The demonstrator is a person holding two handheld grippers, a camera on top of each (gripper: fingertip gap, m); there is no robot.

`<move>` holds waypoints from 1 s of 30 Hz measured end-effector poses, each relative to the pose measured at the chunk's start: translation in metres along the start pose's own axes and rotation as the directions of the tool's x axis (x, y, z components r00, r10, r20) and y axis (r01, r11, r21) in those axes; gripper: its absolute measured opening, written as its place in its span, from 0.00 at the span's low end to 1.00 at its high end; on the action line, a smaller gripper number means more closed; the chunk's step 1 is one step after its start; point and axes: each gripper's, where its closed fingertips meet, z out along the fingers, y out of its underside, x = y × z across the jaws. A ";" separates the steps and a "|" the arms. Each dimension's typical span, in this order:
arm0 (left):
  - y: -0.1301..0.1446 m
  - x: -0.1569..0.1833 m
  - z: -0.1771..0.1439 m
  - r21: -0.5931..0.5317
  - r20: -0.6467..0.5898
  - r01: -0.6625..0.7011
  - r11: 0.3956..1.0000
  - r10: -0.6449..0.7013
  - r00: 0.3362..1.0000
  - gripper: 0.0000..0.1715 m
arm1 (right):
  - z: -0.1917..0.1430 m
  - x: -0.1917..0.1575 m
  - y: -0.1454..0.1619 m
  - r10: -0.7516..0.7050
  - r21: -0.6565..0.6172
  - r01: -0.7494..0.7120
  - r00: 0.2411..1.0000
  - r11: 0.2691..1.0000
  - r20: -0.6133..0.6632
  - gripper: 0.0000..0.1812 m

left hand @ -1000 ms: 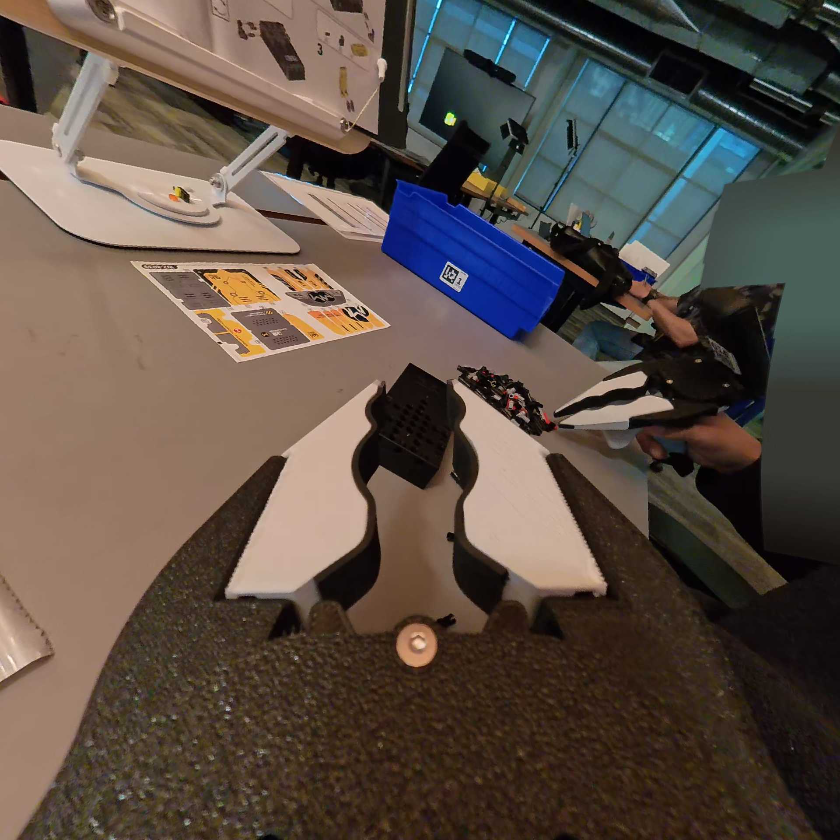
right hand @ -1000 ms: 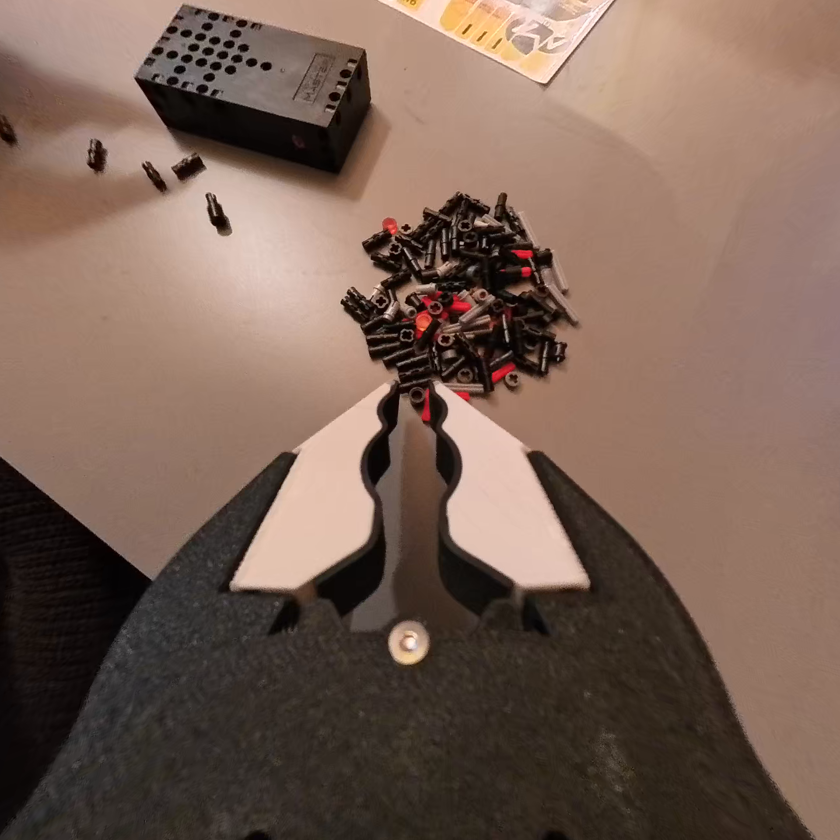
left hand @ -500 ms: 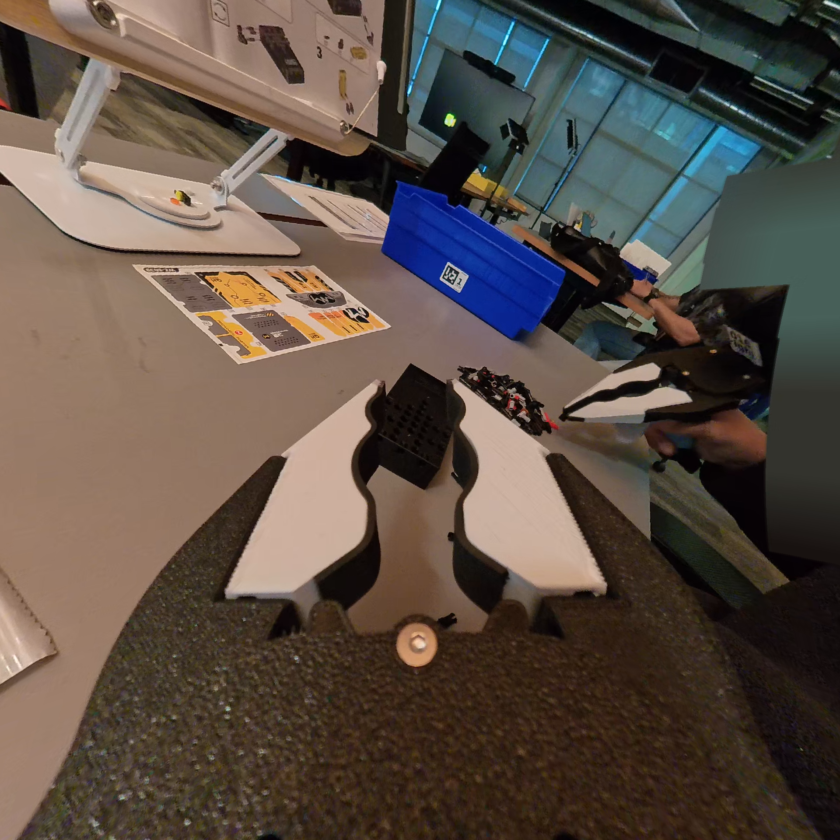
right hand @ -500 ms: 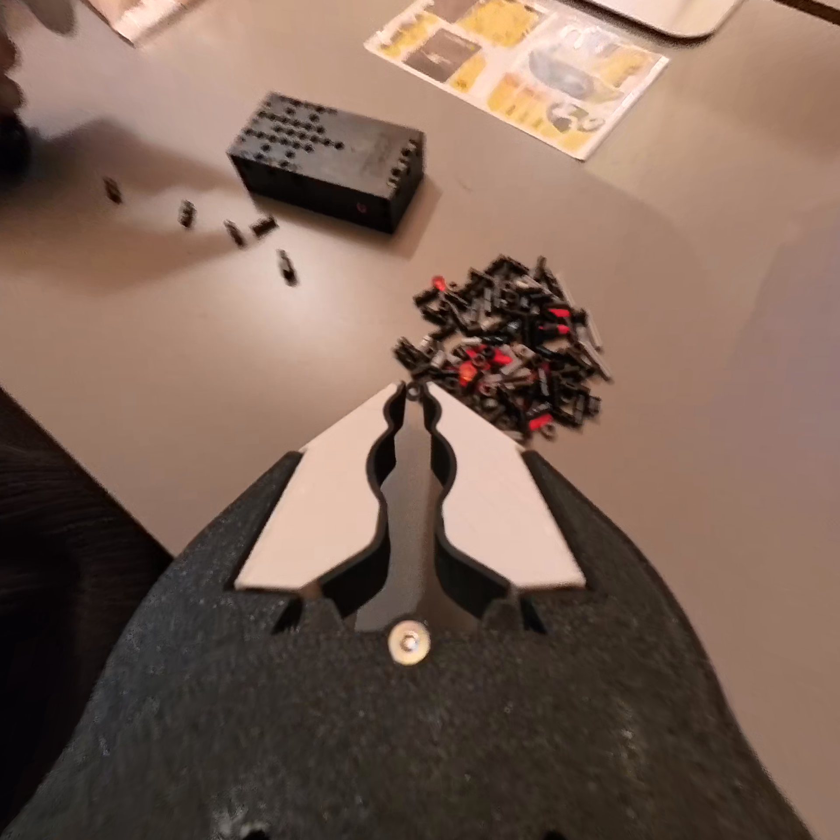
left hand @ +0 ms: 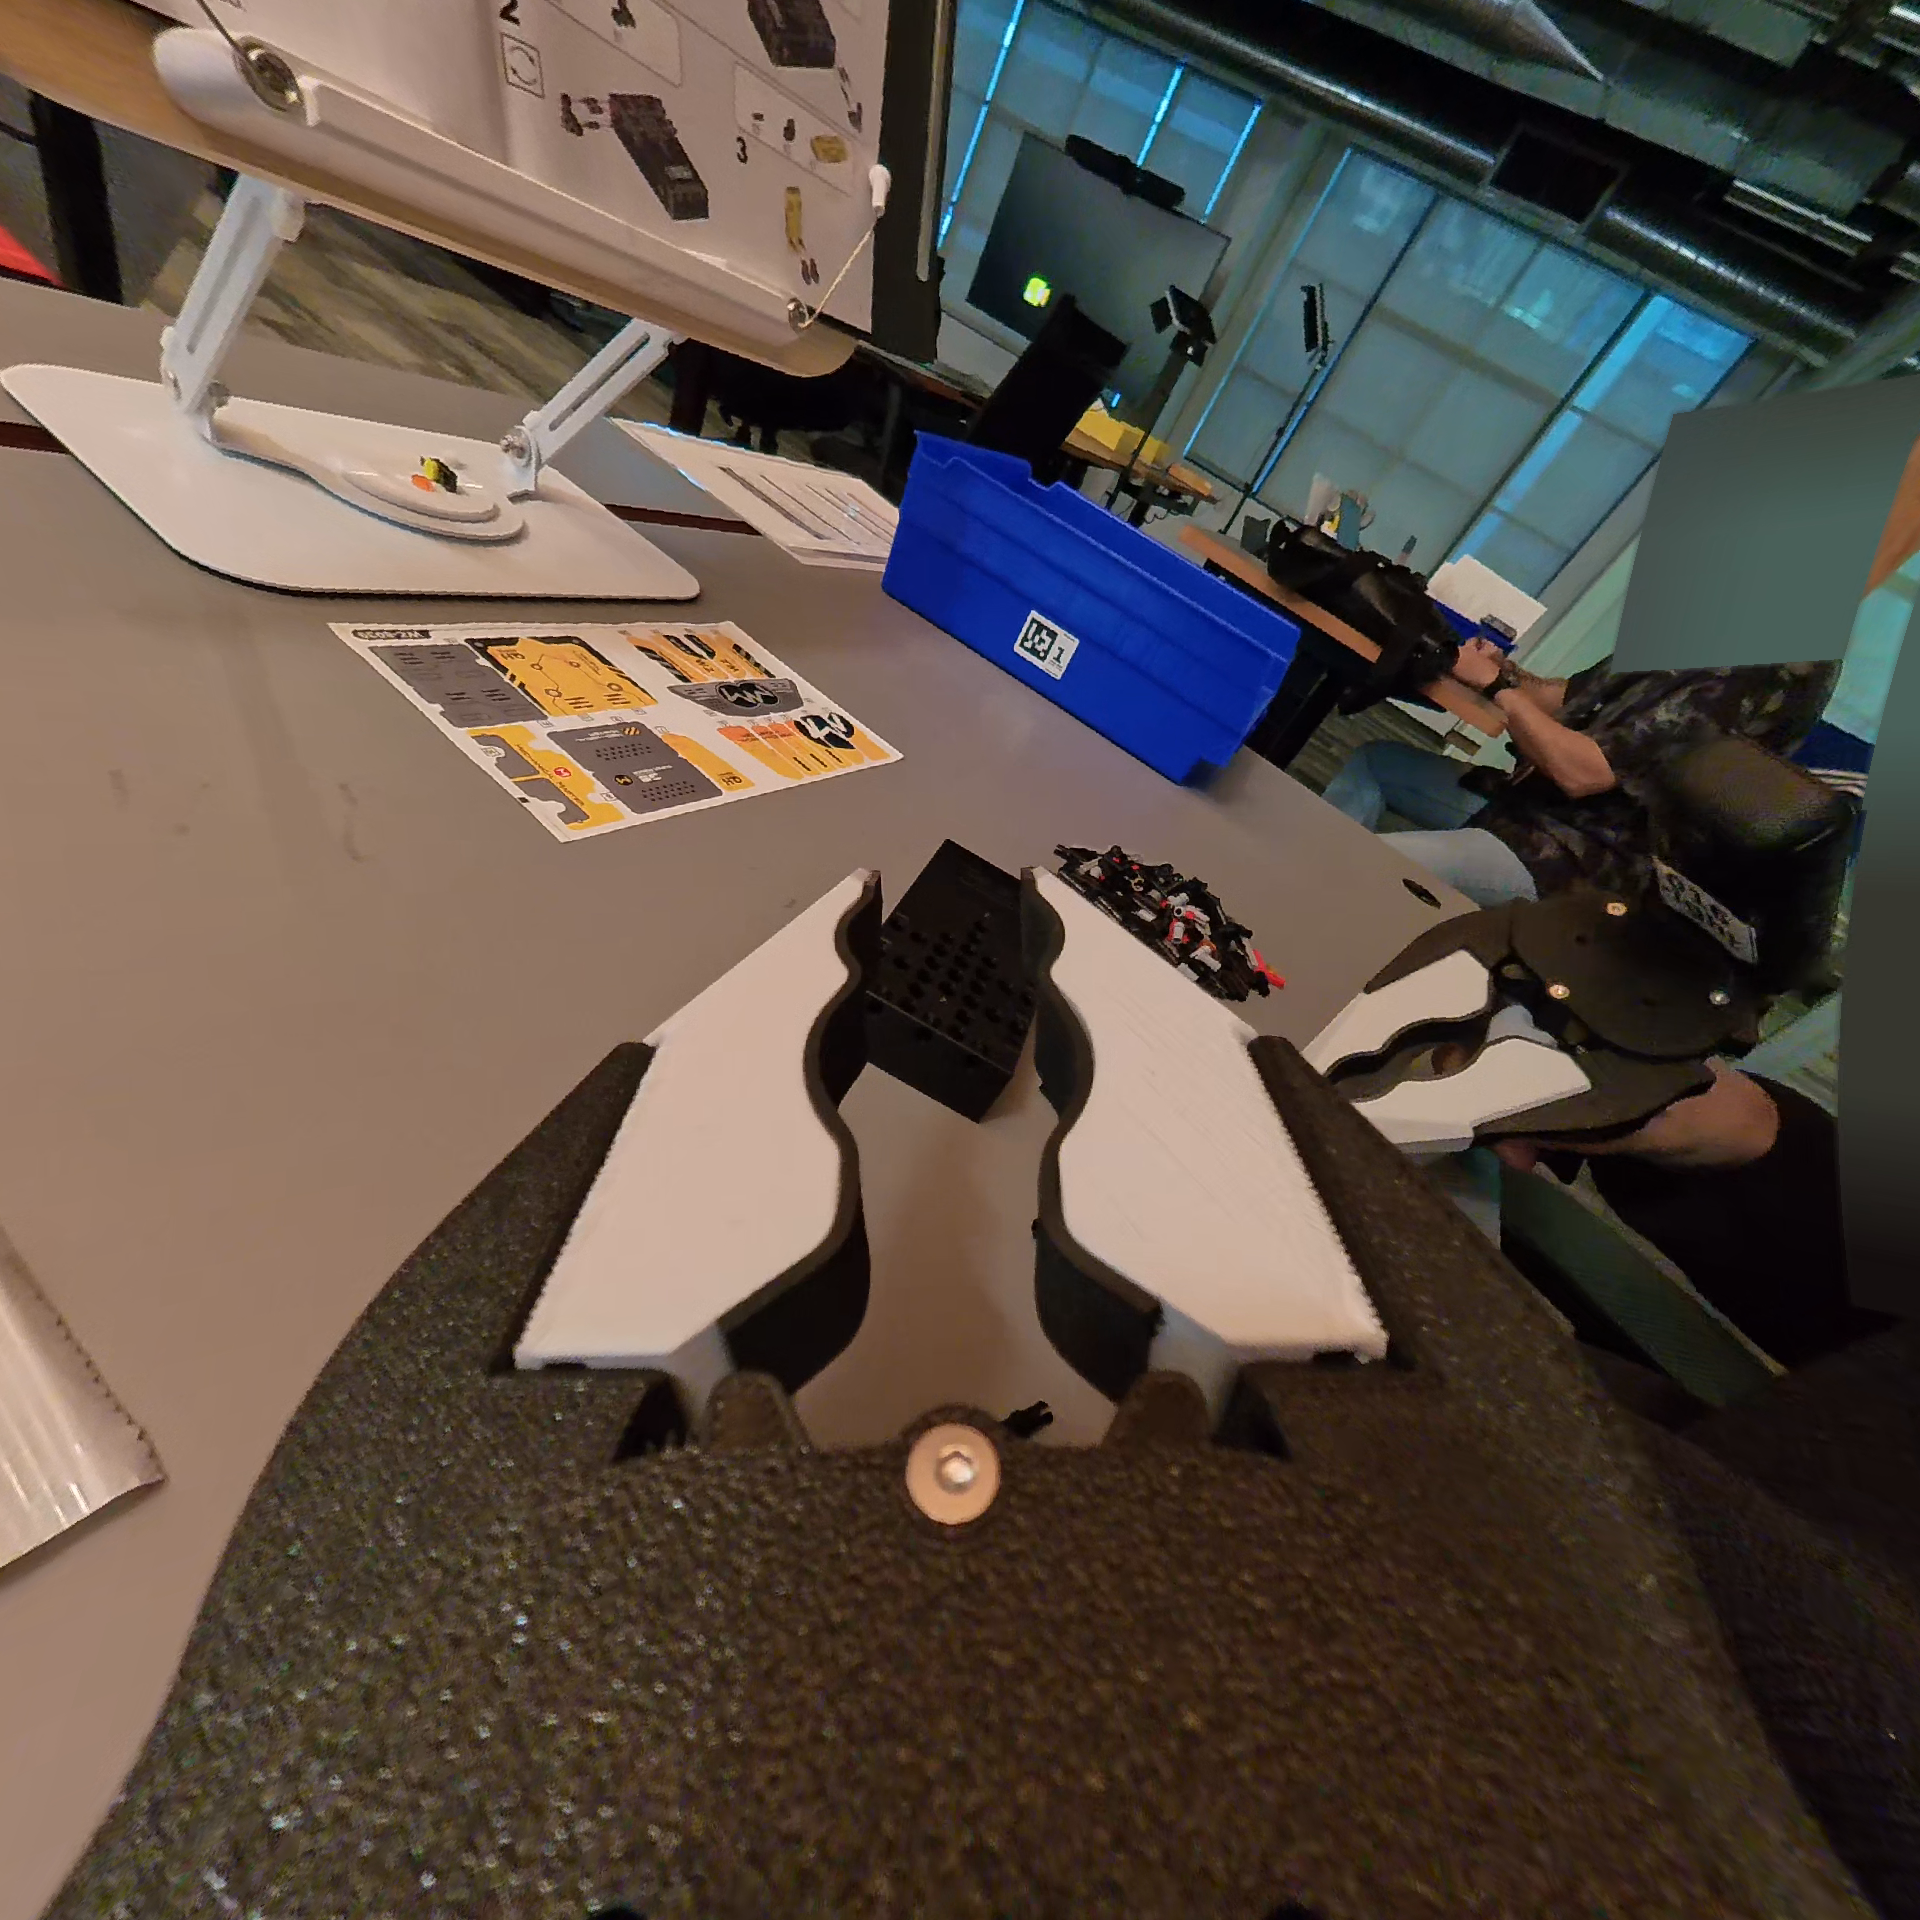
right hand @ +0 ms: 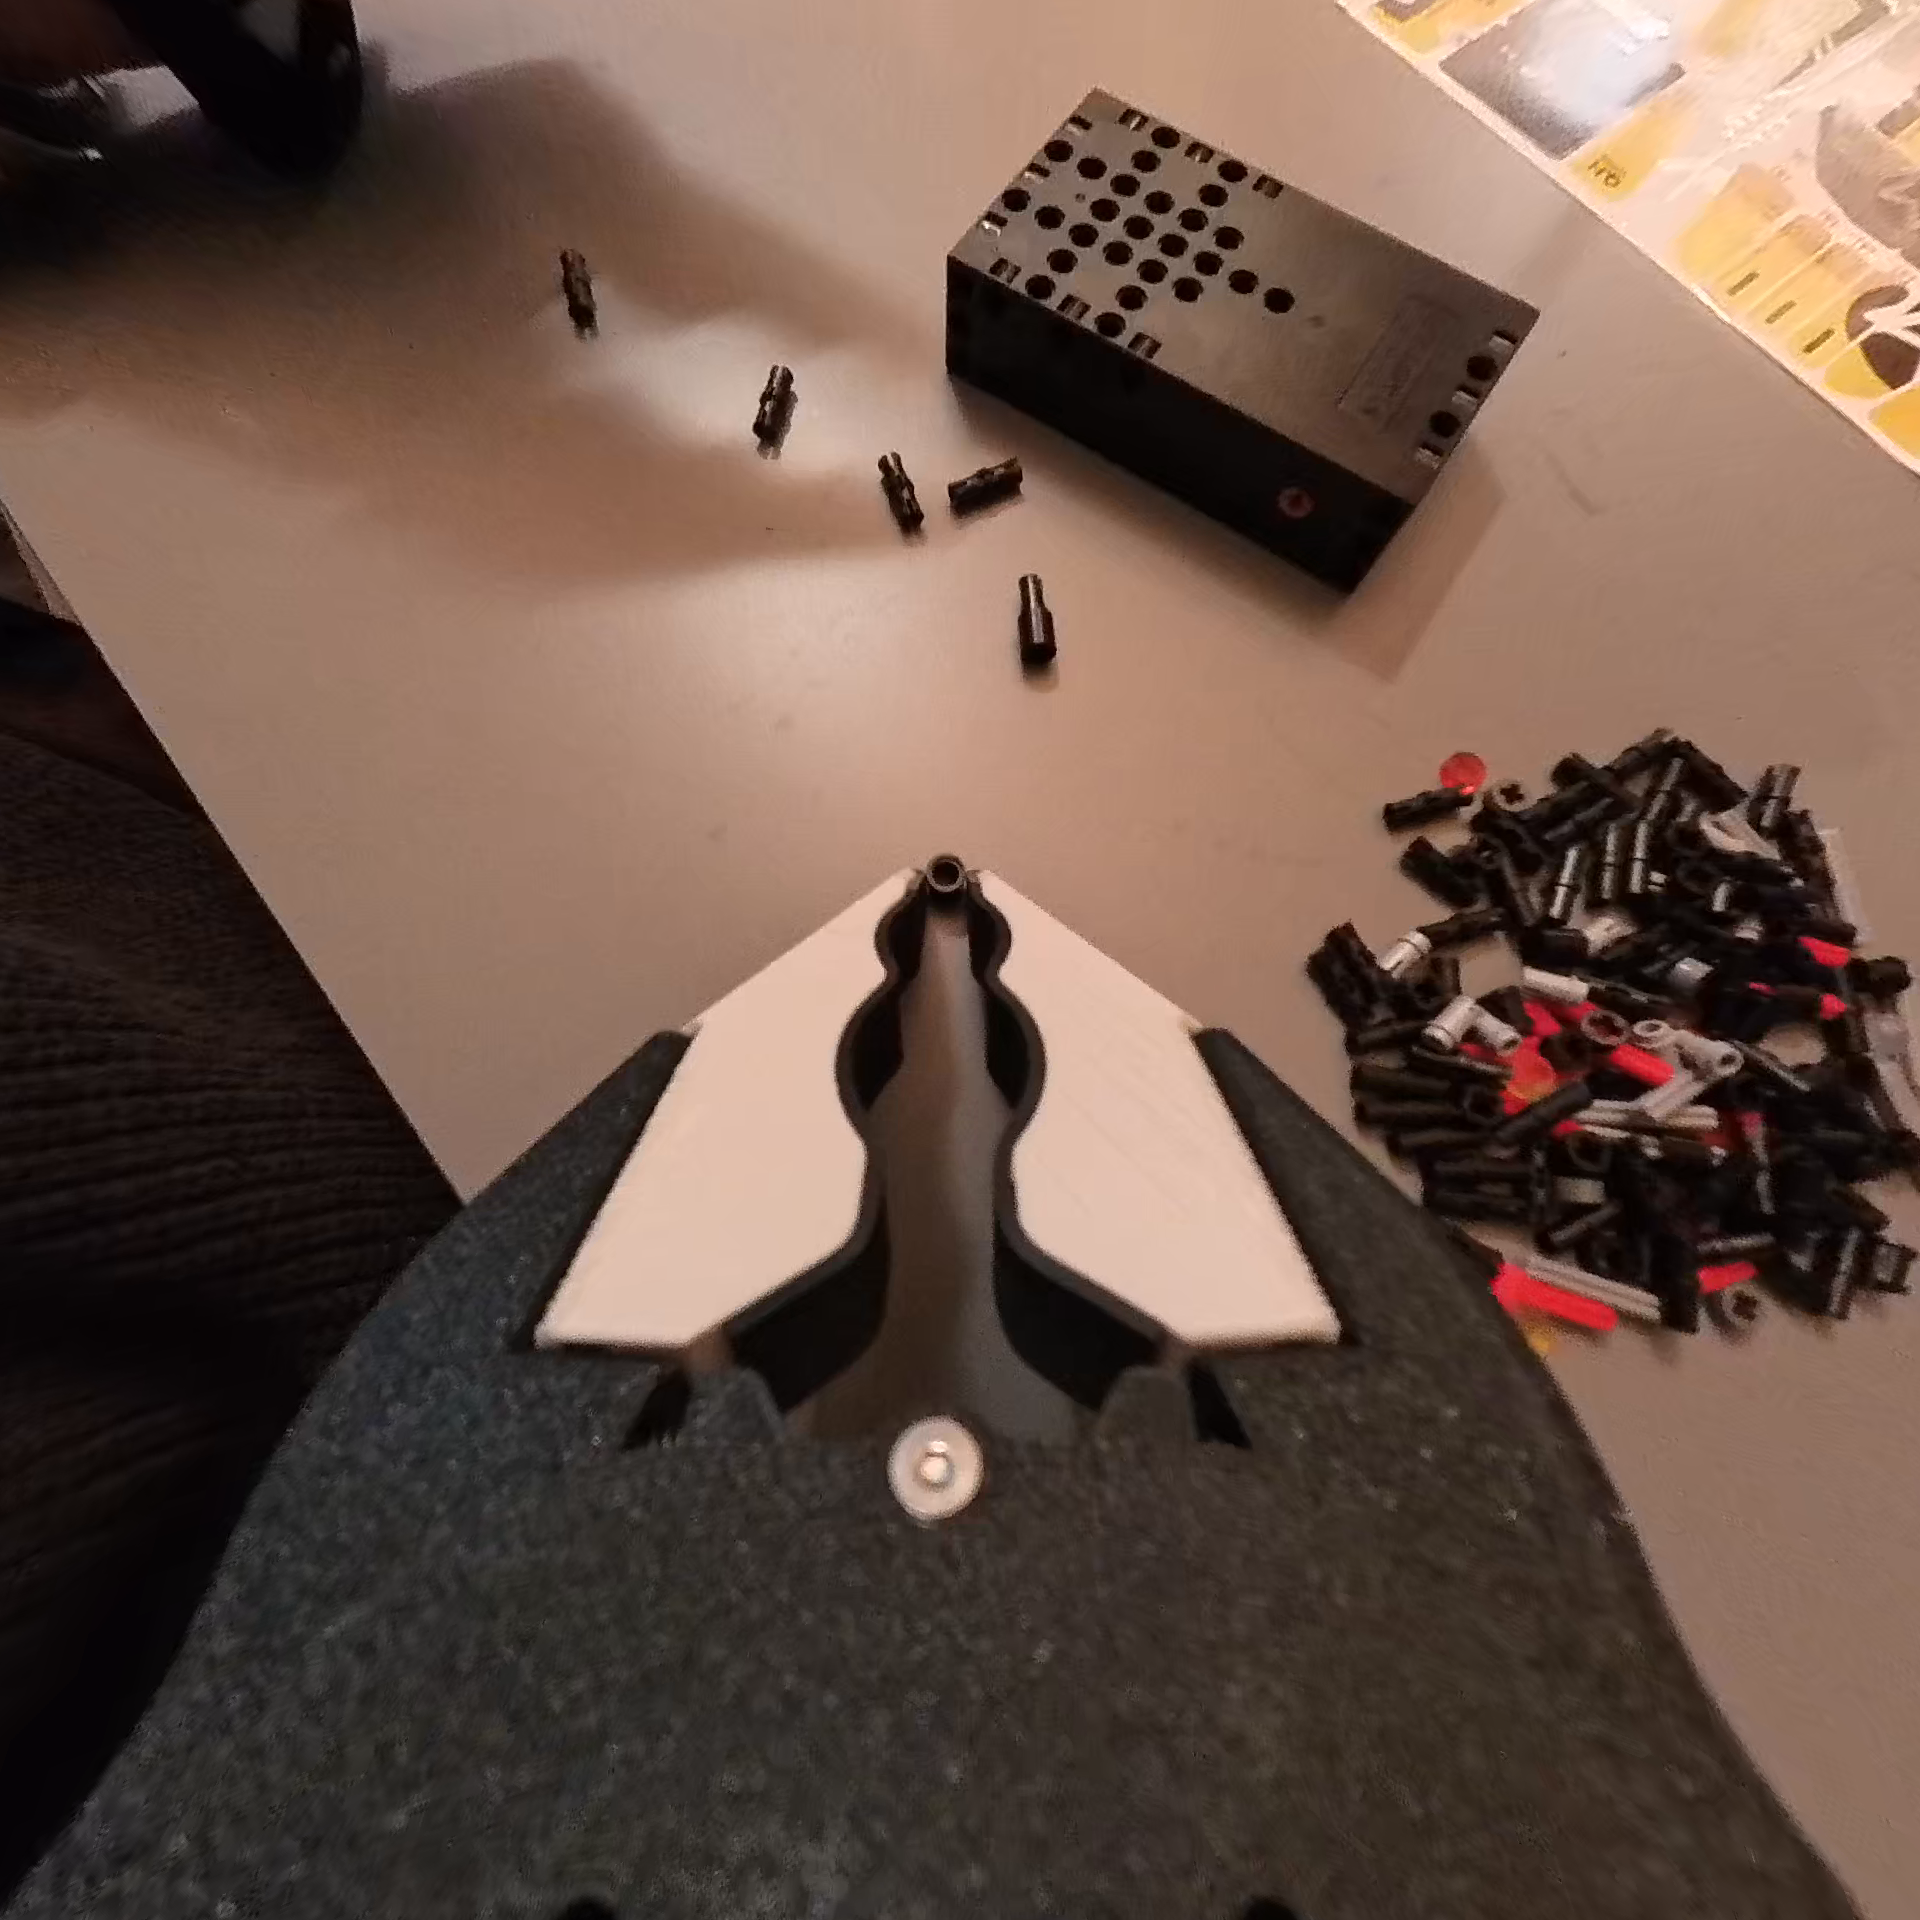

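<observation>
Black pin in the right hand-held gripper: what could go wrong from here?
1. The right hand-held gripper pinches the black pin only at the very fingertips, so it could twist or pop out.
2. Five loose pins lie on the table beside the black perforated block; a low sweep might scatter them.
3. The left hand-held gripper seems open around the block, so it may slide if pushed.

table (right hand: pixel 520 727): plain grey | block (right hand: pixel 1236 343): black, dotted with round holes | pile of small parts (right hand: pixel 1621 1049): black mixed with red and light grey | bin (left hand: pixel 1081 623): blue | sticker sheet (left hand: pixel 613 717): yellow, grey and black | gripper fingers (left hand: pixel 1174 1122): white, edged in black
</observation>
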 end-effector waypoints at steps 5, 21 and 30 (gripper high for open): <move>0.000 0.001 0.000 -0.002 -0.001 -0.005 1.000 0.005 1.000 0.15 | -0.005 0.003 0.005 0.020 -0.005 -0.020 1.000 1.000 -0.007 0.04; 0.004 0.006 0.004 -0.023 -0.014 -0.037 0.999 0.036 0.999 0.15 | -0.022 0.014 -0.055 0.039 0.279 -0.040 0.999 0.959 0.011 0.04; -0.005 0.040 0.008 0.057 -0.099 -0.114 0.992 0.119 0.988 0.15 | -0.010 0.004 -0.116 0.101 0.516 -0.232 0.958 0.825 0.270 0.04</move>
